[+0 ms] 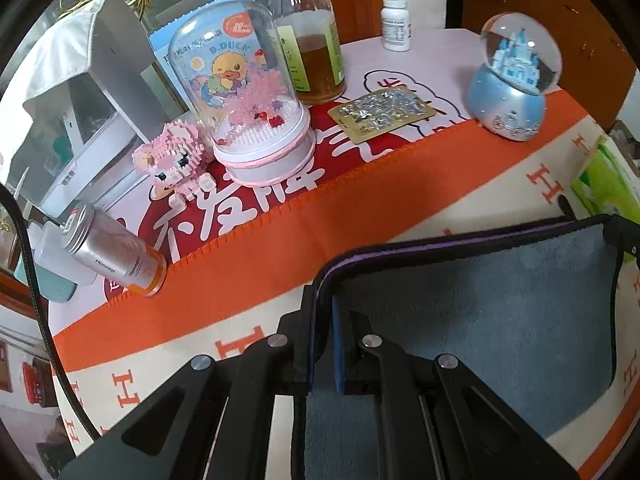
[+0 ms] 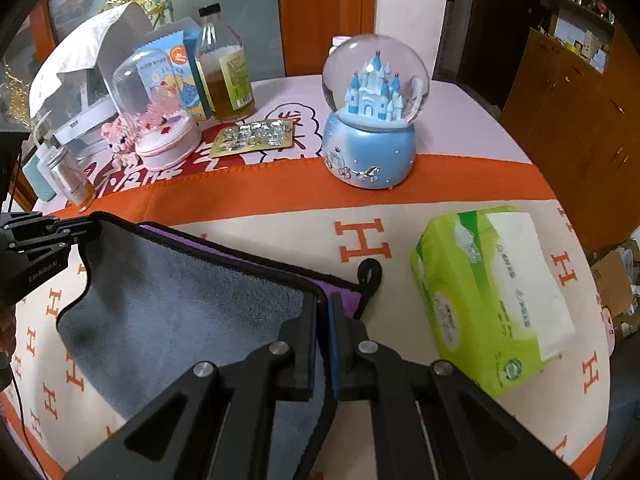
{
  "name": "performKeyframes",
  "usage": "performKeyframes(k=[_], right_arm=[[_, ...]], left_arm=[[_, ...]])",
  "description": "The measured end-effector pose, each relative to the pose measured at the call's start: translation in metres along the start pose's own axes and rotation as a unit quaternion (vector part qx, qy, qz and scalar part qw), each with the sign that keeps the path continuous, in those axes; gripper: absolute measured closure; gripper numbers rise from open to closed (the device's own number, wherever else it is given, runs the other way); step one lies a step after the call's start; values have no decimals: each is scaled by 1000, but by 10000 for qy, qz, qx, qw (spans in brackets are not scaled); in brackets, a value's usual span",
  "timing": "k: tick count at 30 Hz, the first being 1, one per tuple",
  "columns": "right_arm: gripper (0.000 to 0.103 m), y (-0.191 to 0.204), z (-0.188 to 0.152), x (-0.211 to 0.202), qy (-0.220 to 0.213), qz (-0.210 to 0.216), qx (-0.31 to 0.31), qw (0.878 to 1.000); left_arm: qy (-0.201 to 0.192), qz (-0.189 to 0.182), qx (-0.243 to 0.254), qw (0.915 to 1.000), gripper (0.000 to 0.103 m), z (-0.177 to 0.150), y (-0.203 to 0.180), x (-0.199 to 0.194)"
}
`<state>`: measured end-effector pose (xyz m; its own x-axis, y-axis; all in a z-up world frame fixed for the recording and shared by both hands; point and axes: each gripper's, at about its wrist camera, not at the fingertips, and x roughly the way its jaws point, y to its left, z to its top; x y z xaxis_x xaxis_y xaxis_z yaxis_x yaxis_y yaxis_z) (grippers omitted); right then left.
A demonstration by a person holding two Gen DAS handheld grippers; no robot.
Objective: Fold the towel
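The towel [image 1: 500, 320] is grey-blue with a black hem and a purple underside; it also shows in the right wrist view [image 2: 180, 308]. My left gripper [image 1: 322, 312] is shut on the towel's left corner and holds it above the table. My right gripper [image 2: 323, 308] is shut on the towel's right corner. The towel hangs stretched between the two grippers over the cream and orange tablecloth [image 2: 400, 200]. The left gripper also shows at the left edge of the right wrist view [image 2: 86, 228]. The towel's black hanging loop [image 2: 370, 272] lies on the cloth by the right corner.
A blue castle snow globe [image 2: 372, 120], a foil pill sheet [image 2: 252, 136], a glass bottle [image 2: 226, 76], a pink domed toy [image 1: 256, 92], a brick bear [image 1: 172, 156] and a lying silver can [image 1: 116, 256] stand behind. A green tissue pack [image 2: 492, 300] lies right.
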<state>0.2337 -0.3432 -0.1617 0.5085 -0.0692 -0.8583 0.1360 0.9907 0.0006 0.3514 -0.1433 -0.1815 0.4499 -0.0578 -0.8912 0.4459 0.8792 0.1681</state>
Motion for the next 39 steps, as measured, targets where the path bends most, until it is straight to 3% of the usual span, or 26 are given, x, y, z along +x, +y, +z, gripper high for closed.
performKeyframes(k=[7, 8, 10, 12, 14, 18, 21, 24, 39], right_arm=[[97, -1, 3, 21, 162, -50, -91, 9998], [97, -1, 3, 23, 213, -45, -94, 9997], [92, -1, 3, 25, 231, -39, -72, 9997], [82, -1, 3, 24, 176, -185, -70, 9996], [65, -1, 4, 22, 100, -282, -51, 9995], [61, -1, 6, 15, -44, -331, -9, 9994], [61, 2, 7, 12, -30, -316, 12, 9995], [61, 7, 7, 9, -27, -299, 41, 9995], [61, 31, -6, -14, 90, -61, 190, 9998]], left_arm=[[193, 83, -40, 9998, 93, 7, -4, 20], [280, 89, -61, 9996, 87, 7, -4, 23], [391, 124, -95, 9991, 50, 5, -4, 28], [333, 118, -137, 9993, 34, 4, -2, 27], [271, 89, -177, 9994, 31, 3, 0, 24], [227, 40, -295, 9993, 17, 3, 3, 18], [136, -9, -388, 9992, 14, 1, 6, 11], [166, -97, -515, 9985, 3, -3, 8, 6], [-44, -326, -899, 9954, 1, -26, 14, -41]])
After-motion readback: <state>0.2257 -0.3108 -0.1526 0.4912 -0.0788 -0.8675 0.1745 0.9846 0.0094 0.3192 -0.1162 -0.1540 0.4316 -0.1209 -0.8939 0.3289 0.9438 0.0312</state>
